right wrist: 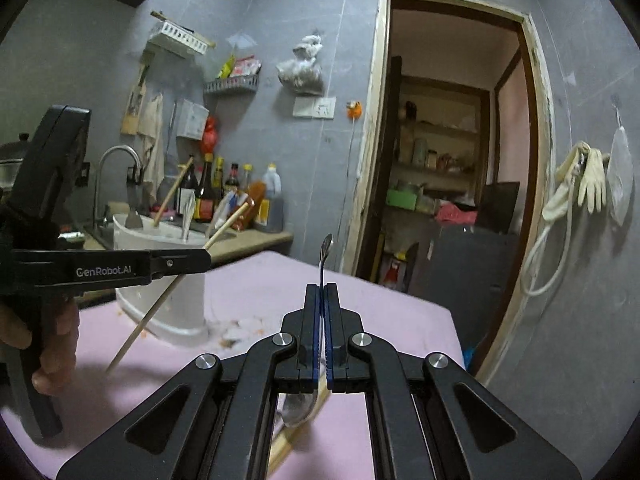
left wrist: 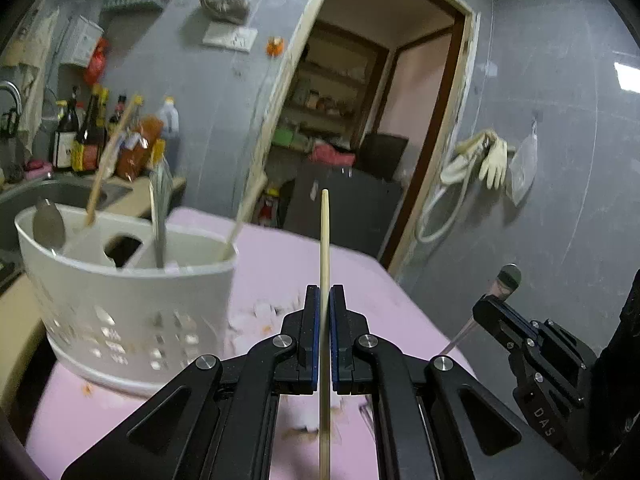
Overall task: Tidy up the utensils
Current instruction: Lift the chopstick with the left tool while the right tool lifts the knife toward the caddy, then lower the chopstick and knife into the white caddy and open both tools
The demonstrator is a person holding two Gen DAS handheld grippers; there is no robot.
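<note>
Clamped in the left gripper [left wrist: 324,292], a thin pale wooden chopstick [left wrist: 324,240] is standing to the right of the white perforated plastic utensil holder [left wrist: 132,300]; held so low, it is risking to swing and miss the opening. Right gripper [right wrist: 321,292] is pinching a curved metal spoon [right wrist: 325,256], also right of the holder [right wrist: 160,280]; the smooth handle is risking to slip out.
</note>
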